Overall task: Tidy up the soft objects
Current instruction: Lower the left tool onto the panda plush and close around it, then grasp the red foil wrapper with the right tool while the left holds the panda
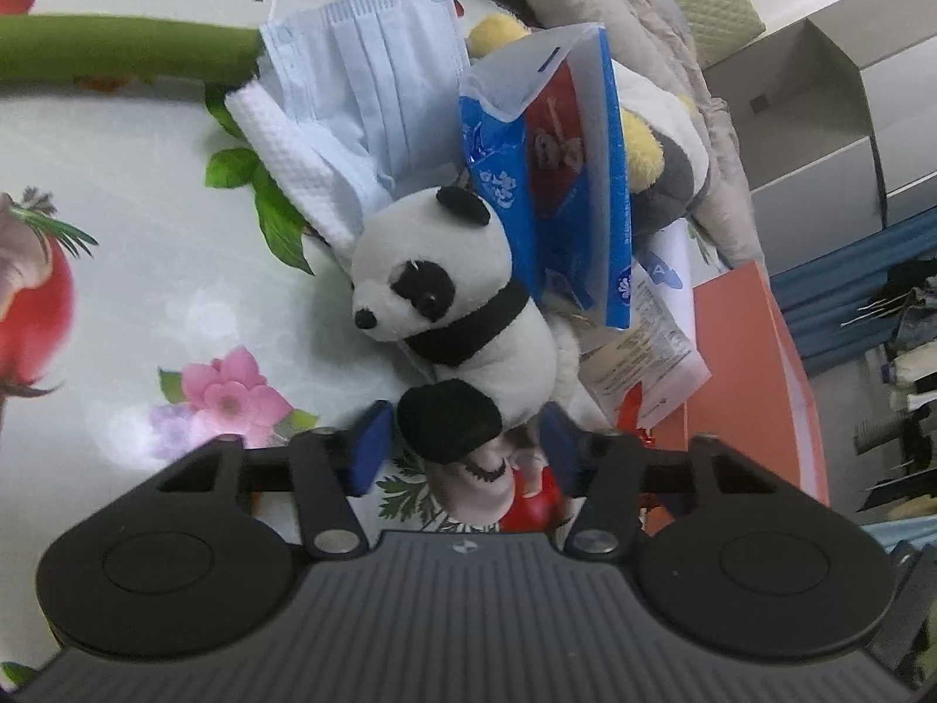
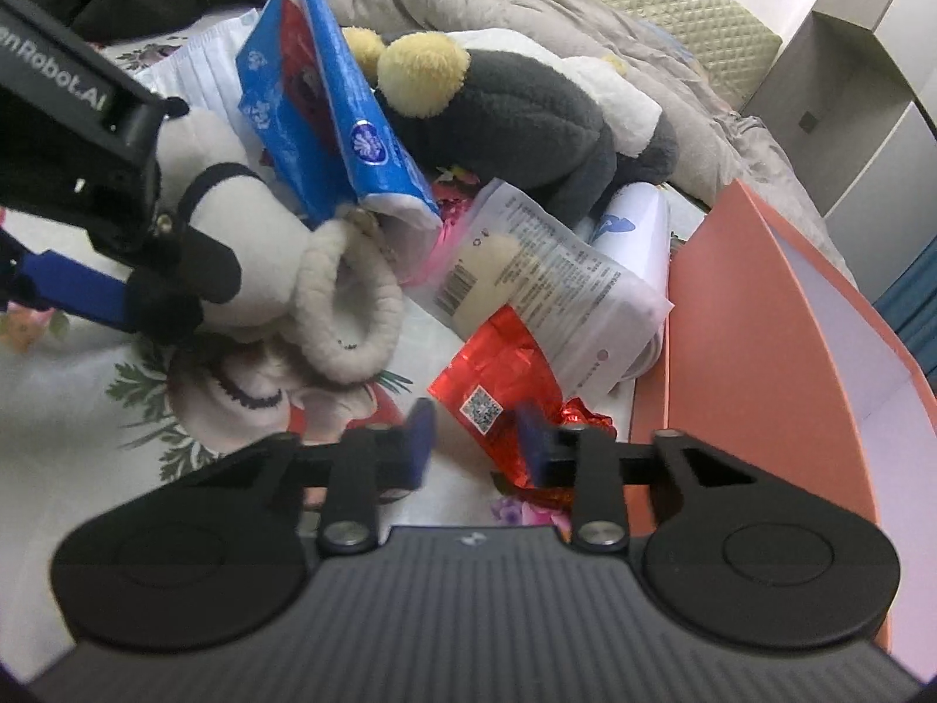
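Two claws are down in the heap at once, and each has its own thing in front of it. The left gripper points down at the panda plush, which lies on the flowered tablecloth with its head away from the claw and its long axis running nearly straight ahead along the fingers. Its black foot sits right between the blue pads, and the jaws stand about half open around it; the left pad looks to touch the foot, the right one shows a gap, so I judge this as closing in, not yet a grip. The right-hand view shows a blue finger lying against the panda's dark limb.

The right gripper is the nearer one to the red foil packet, which lies just ahead of its tips beside the orange box. Its jaws are narrow with the packet's near end between them, though I cannot tell if the pads press it.

Writing: the left device's body reads "enRobot.AI", partly cut off. The red packet carries a QR code, the clear bag a barcode and small print too fine to read, and the blue tissue pack a round white logo and Chinese characters I cannot make out.
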`<action>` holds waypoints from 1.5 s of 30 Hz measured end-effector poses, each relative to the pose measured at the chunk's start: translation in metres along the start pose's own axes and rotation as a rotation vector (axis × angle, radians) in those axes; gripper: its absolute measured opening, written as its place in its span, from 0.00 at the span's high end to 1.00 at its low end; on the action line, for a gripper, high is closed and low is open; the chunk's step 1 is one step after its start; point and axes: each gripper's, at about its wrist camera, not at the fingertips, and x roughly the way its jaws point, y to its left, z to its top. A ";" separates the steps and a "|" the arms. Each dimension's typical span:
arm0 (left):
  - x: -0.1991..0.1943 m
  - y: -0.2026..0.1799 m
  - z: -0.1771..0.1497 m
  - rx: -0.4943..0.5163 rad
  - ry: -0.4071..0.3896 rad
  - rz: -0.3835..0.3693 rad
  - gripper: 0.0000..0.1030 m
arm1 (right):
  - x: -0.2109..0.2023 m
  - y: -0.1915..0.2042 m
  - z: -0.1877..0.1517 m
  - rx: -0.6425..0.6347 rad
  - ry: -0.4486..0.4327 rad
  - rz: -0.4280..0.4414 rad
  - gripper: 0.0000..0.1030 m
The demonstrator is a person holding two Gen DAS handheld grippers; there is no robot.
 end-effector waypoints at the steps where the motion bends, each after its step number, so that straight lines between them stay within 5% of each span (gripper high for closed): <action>1: 0.002 0.000 0.000 -0.009 0.005 -0.008 0.56 | 0.000 0.001 0.000 -0.001 -0.001 -0.002 0.78; 9: -0.004 0.000 -0.001 -0.026 0.000 -0.040 0.72 | -0.018 0.000 0.002 -0.008 -0.040 0.003 0.93; 28: -0.101 0.011 -0.070 -0.051 -0.047 -0.037 0.74 | -0.118 0.012 -0.034 -0.051 -0.098 0.082 0.97; 39: -0.146 0.052 -0.099 -0.124 -0.089 0.039 0.72 | -0.139 0.016 -0.053 0.058 -0.092 0.324 0.94; 42: -0.150 0.053 -0.103 -0.114 -0.086 0.061 0.58 | -0.139 0.010 -0.054 0.109 -0.072 0.390 0.88; 44: -0.152 0.052 -0.105 -0.117 -0.082 0.076 0.45 | -0.139 0.004 -0.054 0.146 -0.063 0.439 0.55; 45: -0.154 0.052 -0.105 -0.117 -0.088 0.084 0.42 | -0.139 0.001 -0.055 0.166 -0.061 0.457 0.47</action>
